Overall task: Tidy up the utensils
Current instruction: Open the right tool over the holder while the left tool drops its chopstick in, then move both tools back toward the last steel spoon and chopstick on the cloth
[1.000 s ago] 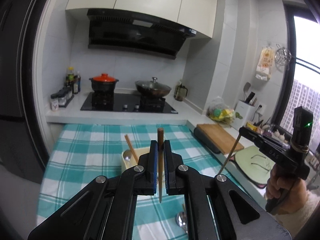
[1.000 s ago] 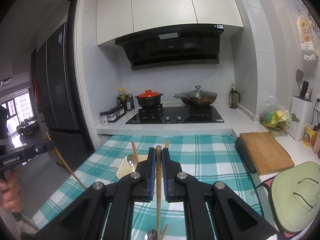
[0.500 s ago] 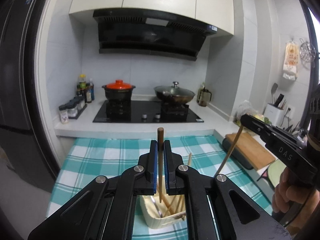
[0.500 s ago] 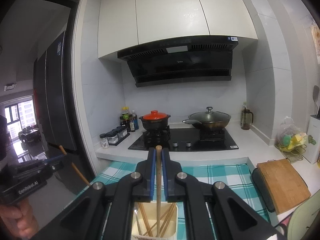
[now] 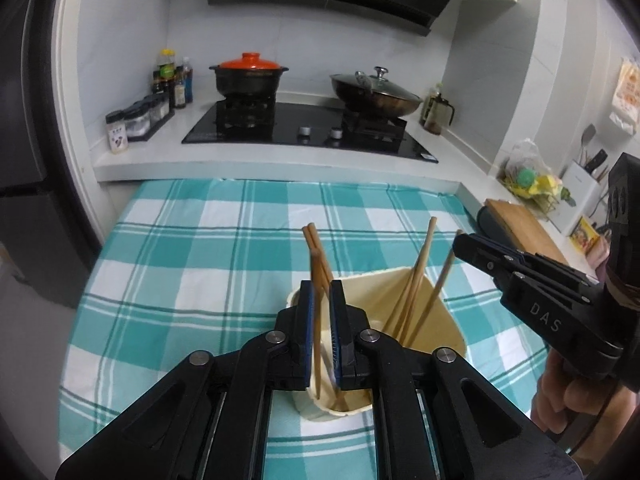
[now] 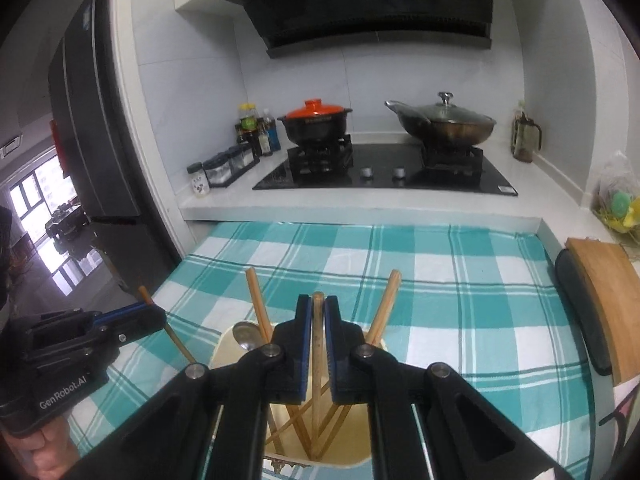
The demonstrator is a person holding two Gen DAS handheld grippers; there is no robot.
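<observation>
The left gripper (image 5: 322, 316) is opening its jaws, and a wooden chopstick (image 5: 317, 332) stands loose between them with its lower end inside the cream holder (image 5: 448, 320) on the checked tablecloth (image 5: 192, 264). The right gripper (image 6: 318, 336) is clenched on another chopstick (image 6: 317, 356), which also reaches down into the same holder, among other chopsticks (image 6: 256, 304) and a spoon (image 6: 246, 336).
</observation>
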